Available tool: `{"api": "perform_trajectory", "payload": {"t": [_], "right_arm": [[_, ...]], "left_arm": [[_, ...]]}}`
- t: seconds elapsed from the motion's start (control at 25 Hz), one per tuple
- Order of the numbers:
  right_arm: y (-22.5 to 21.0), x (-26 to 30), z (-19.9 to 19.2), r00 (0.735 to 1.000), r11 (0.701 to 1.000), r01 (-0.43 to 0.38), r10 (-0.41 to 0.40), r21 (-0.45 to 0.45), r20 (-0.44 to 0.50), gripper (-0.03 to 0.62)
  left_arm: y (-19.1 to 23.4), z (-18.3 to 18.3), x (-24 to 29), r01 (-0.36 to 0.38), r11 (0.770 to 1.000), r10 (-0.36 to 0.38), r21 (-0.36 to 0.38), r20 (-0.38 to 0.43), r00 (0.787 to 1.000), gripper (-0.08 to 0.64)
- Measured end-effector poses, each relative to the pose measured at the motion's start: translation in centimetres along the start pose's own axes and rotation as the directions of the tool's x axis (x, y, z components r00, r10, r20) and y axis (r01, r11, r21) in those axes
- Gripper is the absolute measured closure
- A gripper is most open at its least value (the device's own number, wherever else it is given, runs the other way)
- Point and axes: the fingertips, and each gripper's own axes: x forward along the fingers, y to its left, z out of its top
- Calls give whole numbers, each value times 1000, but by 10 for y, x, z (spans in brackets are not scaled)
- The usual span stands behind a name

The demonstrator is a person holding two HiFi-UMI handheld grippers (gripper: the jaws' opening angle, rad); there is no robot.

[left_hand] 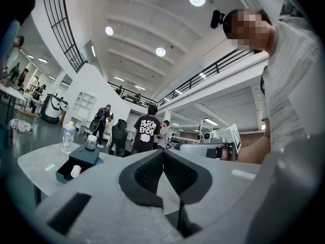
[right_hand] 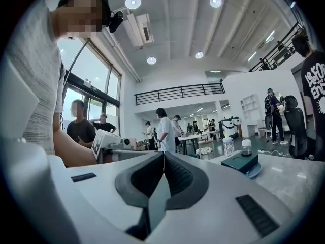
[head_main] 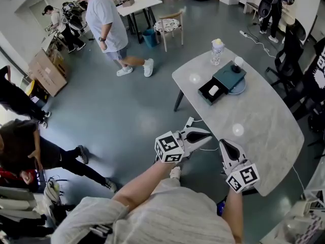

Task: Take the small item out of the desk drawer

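A small dark teal desk drawer box (head_main: 226, 77) stands on a pale blue plate (head_main: 239, 88) on the grey marble table (head_main: 264, 126). Its drawer is pulled out toward me, and a small white item (head_main: 214, 90) lies in it. The left gripper view shows the open drawer box (left_hand: 85, 158) and the white item (left_hand: 75, 171) at far left. In the right gripper view the box (right_hand: 244, 162) is at right. My left gripper (head_main: 204, 135) and right gripper (head_main: 226, 146) hover by the table's near edge, well short of the box. Both are shut and empty, as their own views show: left gripper (left_hand: 163, 154), right gripper (right_hand: 163, 156).
A clear bottle (head_main: 217, 51) and a small jar (head_main: 237, 63) stand behind the box. Several people stand or sit around the room. A wooden chair (head_main: 169, 27), another table (head_main: 136, 6) and cardboard boxes (head_main: 46, 72) are on the grey floor. Office chairs (head_main: 287, 60) stand to the right.
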Motion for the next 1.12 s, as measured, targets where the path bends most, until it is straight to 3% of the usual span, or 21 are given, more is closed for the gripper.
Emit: {"api": "perform_trajectory", "payload": {"t": [0.36, 0.6, 1.12], "right_arm": [[-40, 79, -5, 999, 999, 50, -50, 16, 0, 583], [-65, 104, -12, 997, 997, 68, -67, 35, -33, 583], [-184, 150, -23, 995, 995, 72, -67, 70, -74, 583]], "left_arm": [[89, 12, -2, 62, 998, -61, 23, -35, 998, 545], [126, 7, 8, 74, 997, -75, -15, -43, 996, 545], [225, -4, 85, 56, 998, -57, -11, -142, 988, 545]]}}
